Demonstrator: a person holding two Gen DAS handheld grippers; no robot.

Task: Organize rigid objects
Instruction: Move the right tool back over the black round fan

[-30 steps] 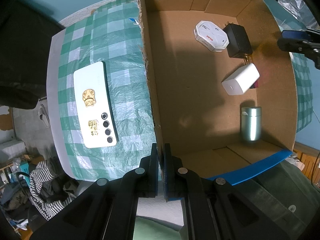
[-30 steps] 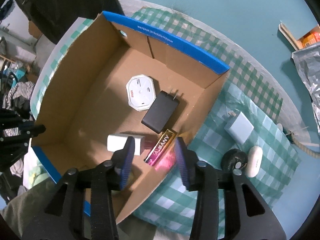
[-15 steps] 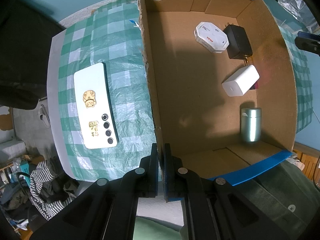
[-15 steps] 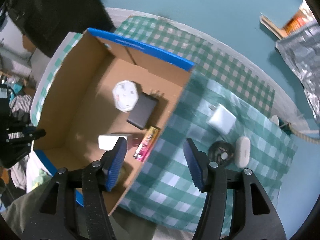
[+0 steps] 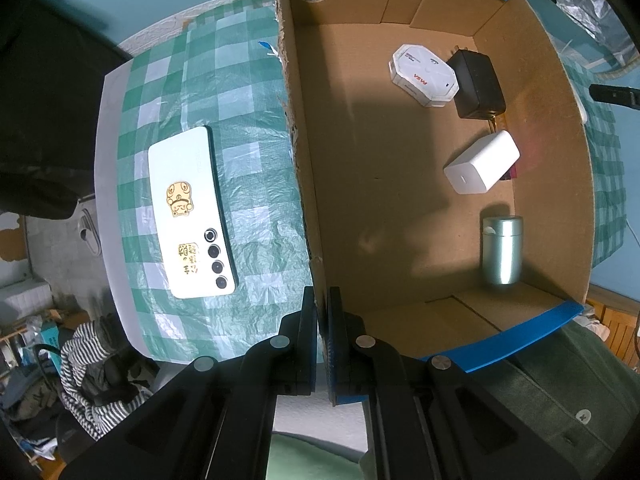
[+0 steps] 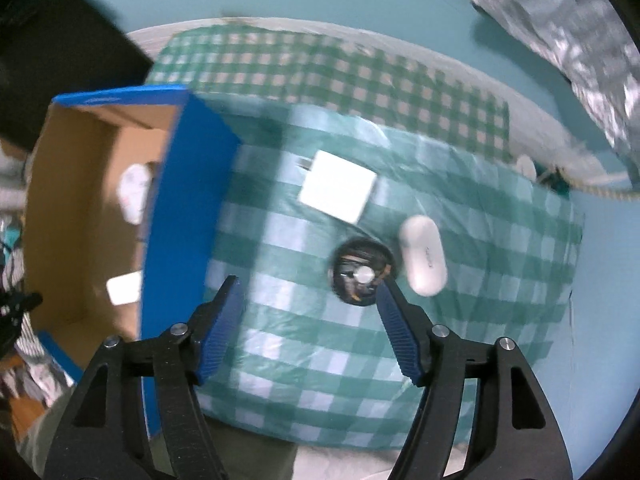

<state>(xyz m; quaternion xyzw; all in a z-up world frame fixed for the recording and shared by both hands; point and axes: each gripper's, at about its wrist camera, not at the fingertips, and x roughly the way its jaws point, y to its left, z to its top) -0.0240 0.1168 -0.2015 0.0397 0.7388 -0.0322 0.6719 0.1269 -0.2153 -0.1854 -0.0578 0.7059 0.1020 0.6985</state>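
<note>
My left gripper [image 5: 322, 300] is shut on the near wall of the cardboard box [image 5: 304, 160]. Inside the box lie a white octagonal case [image 5: 423, 75], a black adapter [image 5: 478, 78], a white charger block [image 5: 482, 168] and a silver cylinder [image 5: 502, 250]. A white phone [image 5: 190, 214] lies face down on the checked cloth left of the box. My right gripper [image 6: 306, 286] is open and empty above the cloth, right of the box [image 6: 176, 208]. Ahead of it lie a white square charger [image 6: 338, 192], a black round object [image 6: 362, 272] and a white earbud case [image 6: 424, 256].
The green checked cloth [image 6: 320, 340] covers a small table with a teal floor around it. A silver foil bag [image 6: 568, 32] lies at the far right. Striped clothing [image 5: 88, 372] lies below the table's left edge. The right view is blurred by motion.
My right gripper has swung out of the box to the right, over the cloth, and opened wider. The pink item it released stays in the box. My left gripper has not moved.
</note>
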